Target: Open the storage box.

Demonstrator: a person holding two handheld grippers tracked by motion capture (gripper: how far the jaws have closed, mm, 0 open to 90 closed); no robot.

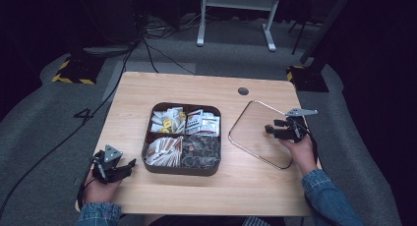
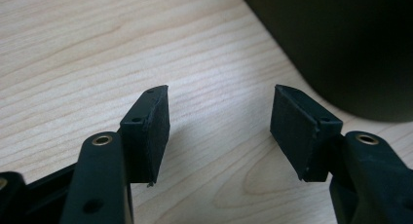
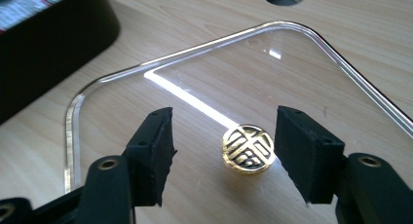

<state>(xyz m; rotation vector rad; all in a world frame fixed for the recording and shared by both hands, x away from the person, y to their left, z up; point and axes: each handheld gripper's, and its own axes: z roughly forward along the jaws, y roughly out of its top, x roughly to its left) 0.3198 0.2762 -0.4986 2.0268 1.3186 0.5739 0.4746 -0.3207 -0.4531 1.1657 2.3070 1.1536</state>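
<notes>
The left gripper (image 1: 129,165) rests at the table's (image 1: 196,88) near left corner beside the tray (image 1: 182,169), jaws apart over bare wood. Right of the tray lies the clear lid (image 1: 246,130). The right gripper (image 1: 270,130) hovers over it; its own view shows the gold knob (image 3: 247,148) between parted, untouching jaws.

I see a clear, glossy lid (image 3: 234,83) with a shiny gold metal knob (image 3: 247,149), lying on the matt, pale wood-grain table (image 1: 196,88); the tray (image 1: 182,168) looks dark and matt.
</notes>
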